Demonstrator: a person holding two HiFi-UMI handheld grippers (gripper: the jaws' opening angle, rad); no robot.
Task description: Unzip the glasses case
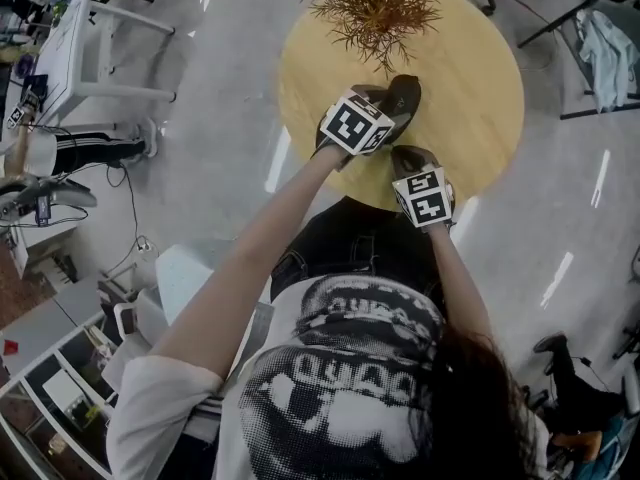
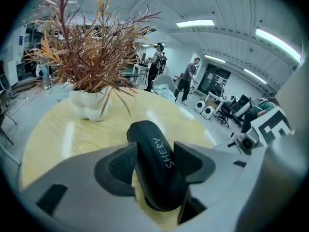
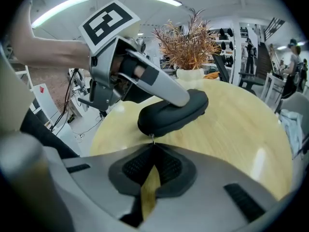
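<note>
1. Here, the case (image 1: pixel 405 93) is over the round table (image 1: pixel 480 78), just in front of the plant (image 1: pixel 375 3). It is black, hard-shelled and oblong. I cannot tell whether it rests on the wood or hangs just clear of it.
2. Left gripper (image 2: pixel 154 158): the jaws are part closed and clamped across the case's short width, with a pad on each flank. The lettered face is up. The far end sticks out past the jaws toward the plant.
3. Right gripper (image 3: pixel 153 146): the jaws are drawn fully together. Their tips meet at the small metal pull (image 3: pixel 152 138) hanging off the case's near end. The pull looks pinched between the tips, but it is tiny, so the grip is a judgement.
4. Key relation: the case lies straight ahead of the right gripper. Its long axis runs away from that gripper, slightly to the right, toward the plant. The pull is at the end nearest the person.
5. The right gripper is at the pull. The left gripper sits further up the body and serves as an anchor.
6. No open seam shows in any view, so the unzip is judged barely started, if at all.
7. The next move likely needs the pull dragged round the end and along the seam, with the left clamp resisting.
8. Risk: the thin pull could slip from the tips, or the case could twist in the left clamp.
</note>
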